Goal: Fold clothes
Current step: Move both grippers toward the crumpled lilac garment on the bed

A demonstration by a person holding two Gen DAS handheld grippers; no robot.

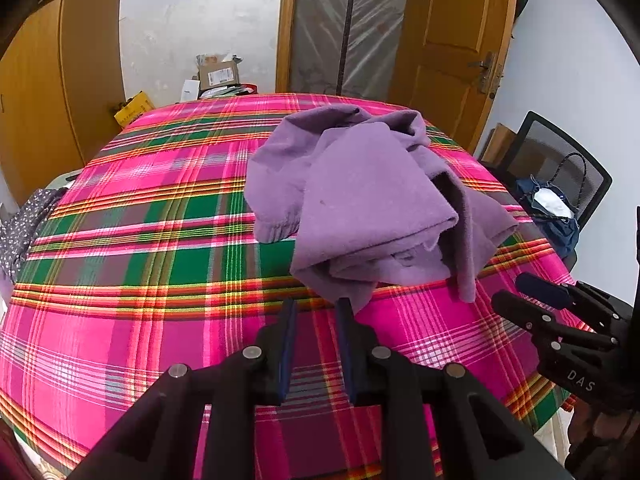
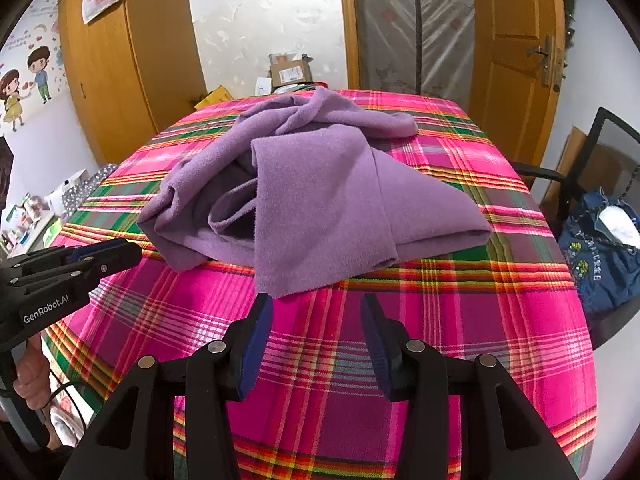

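A crumpled purple fleece garment (image 1: 360, 204) lies heaped on the pink, green and yellow plaid tablecloth (image 1: 132, 240), toward the far middle of the table, with a cuffed end hanging toward the left and a loose flap spilling toward the near edge. The left gripper (image 1: 316, 312) hovers just short of that near flap, its blue-padded fingers set a narrow gap apart and holding nothing. The right gripper (image 2: 316, 308) sits in front of the same hem, its fingers spread wider, also empty. Bare cloth stretches broadly to the left of the heap and along the near edge; the strip to the right of it is narrower, and the table's far edge lies close behind the garment. In the right wrist view a hand (image 2: 32, 372) grips the left gripper's handle at the table's near left corner. Behind the table stand wooden wardrobe panels, a white wall and an open wooden door (image 1: 452, 28) beside a plastic-covered opening. An open cardboard box (image 1: 219, 74) sits past the far edge, its contents too small to make out. On a black mesh chair (image 1: 560, 168) to the right rests a blue denim bag (image 2: 604, 252) with something white showing at its mouth.
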